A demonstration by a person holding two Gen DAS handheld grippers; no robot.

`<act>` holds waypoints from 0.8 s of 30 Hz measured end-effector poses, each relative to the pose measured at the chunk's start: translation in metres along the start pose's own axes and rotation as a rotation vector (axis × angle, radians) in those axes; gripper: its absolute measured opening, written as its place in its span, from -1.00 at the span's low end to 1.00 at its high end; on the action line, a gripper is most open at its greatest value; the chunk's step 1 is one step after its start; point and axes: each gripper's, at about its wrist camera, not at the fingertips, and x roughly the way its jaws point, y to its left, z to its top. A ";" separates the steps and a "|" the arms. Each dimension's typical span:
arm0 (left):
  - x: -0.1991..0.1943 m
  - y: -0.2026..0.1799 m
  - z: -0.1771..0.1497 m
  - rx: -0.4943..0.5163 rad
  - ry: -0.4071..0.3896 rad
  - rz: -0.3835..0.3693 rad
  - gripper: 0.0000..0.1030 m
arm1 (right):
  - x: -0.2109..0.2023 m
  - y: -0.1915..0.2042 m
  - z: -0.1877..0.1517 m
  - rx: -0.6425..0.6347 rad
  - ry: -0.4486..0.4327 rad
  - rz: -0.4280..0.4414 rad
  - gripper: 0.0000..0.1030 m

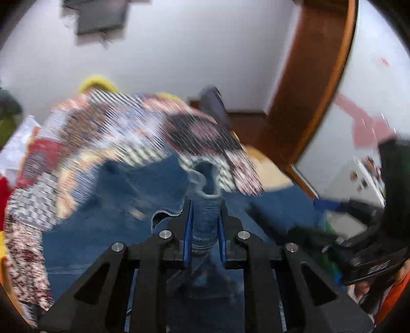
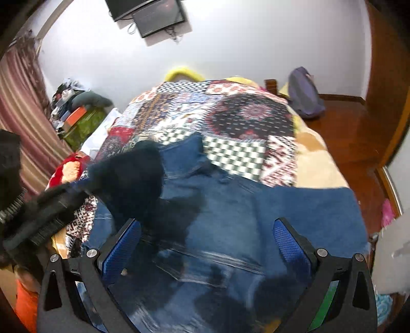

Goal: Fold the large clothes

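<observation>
A pair of blue jeans (image 2: pixel 230 210) lies spread on a bed with a patchwork quilt (image 2: pixel 205 115). My left gripper (image 1: pixel 206 205) is shut on a bunched fold of the jeans (image 1: pixel 205 220), lifted above the rest of the denim (image 1: pixel 102 205); the view is blurred. My right gripper (image 2: pixel 206 230) is open and empty, its blue-padded fingers (image 2: pixel 120 251) hovering just over the jeans. The left gripper also shows as a dark blurred shape in the right wrist view (image 2: pixel 123 179), at the left. The right gripper shows at the right edge of the left wrist view (image 1: pixel 371 256).
A wooden floor (image 2: pixel 346 133) and door frame (image 1: pixel 307 89) lie to the right of the bed. A purple bag (image 2: pixel 305 94) sits by the bed's far right corner. Striped curtains (image 2: pixel 20 102) and cluttered boxes (image 2: pixel 79 117) are at the left. A screen (image 2: pixel 153 15) hangs on the far wall.
</observation>
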 end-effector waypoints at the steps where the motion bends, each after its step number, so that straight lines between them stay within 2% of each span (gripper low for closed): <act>1: 0.012 -0.008 -0.006 0.012 0.039 -0.009 -0.68 | -0.002 -0.004 -0.002 0.005 0.001 -0.004 0.99; 7: 0.047 -0.039 -0.045 0.056 0.237 -0.071 -0.68 | -0.016 -0.025 -0.009 0.028 0.003 -0.012 0.99; 9: 0.042 -0.040 -0.052 0.049 0.248 -0.102 -0.67 | -0.018 -0.023 -0.010 0.021 0.007 -0.002 0.99; 11: 0.030 -0.035 -0.056 0.041 0.244 -0.122 -0.57 | -0.017 -0.018 -0.010 0.010 0.010 0.007 0.99; 12: 0.019 -0.029 -0.058 0.027 0.220 -0.127 -0.44 | -0.015 -0.015 -0.010 0.005 0.012 0.013 0.99; 15: -0.009 -0.002 -0.062 -0.035 0.134 -0.087 0.07 | -0.005 -0.001 -0.010 -0.010 0.021 0.047 0.99; 16: -0.023 0.013 -0.068 -0.069 0.099 -0.067 0.16 | 0.001 0.004 -0.010 -0.013 0.033 0.064 0.99; 18: -0.037 0.039 -0.076 -0.118 0.075 -0.018 0.18 | 0.014 0.013 -0.012 -0.012 0.065 0.092 0.99; 21: -0.054 0.085 -0.091 -0.182 0.089 0.083 0.18 | 0.046 0.021 -0.016 0.009 0.153 0.133 0.99; 24: -0.065 0.132 -0.109 -0.236 0.108 0.213 0.18 | 0.083 0.021 -0.024 0.044 0.241 0.098 0.99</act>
